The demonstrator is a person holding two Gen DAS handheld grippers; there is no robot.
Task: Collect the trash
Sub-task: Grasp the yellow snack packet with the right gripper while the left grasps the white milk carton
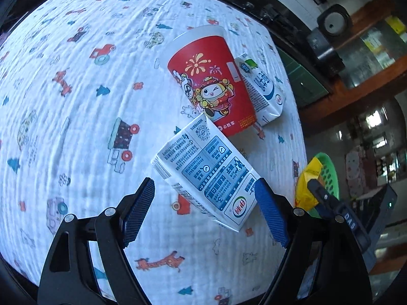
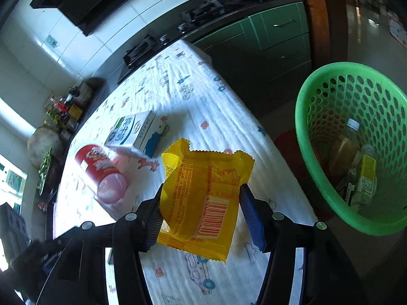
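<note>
My left gripper is wide open around a white and blue milk carton, which hangs tilted above the cloth; only its right pad is near the carton. A red paper cup lies on its side beyond it, with a second milk carton beside it. My right gripper is shut on a yellow snack wrapper, held above the table's edge. The green perforated basket stands to the right, below table level, with bottles inside. The cup and the carton also show in the right wrist view.
The table is covered by a white cloth with cartoon prints. A stove and counter with green cabinets stand behind the table. In the left wrist view the right gripper with the wrapper is over the basket.
</note>
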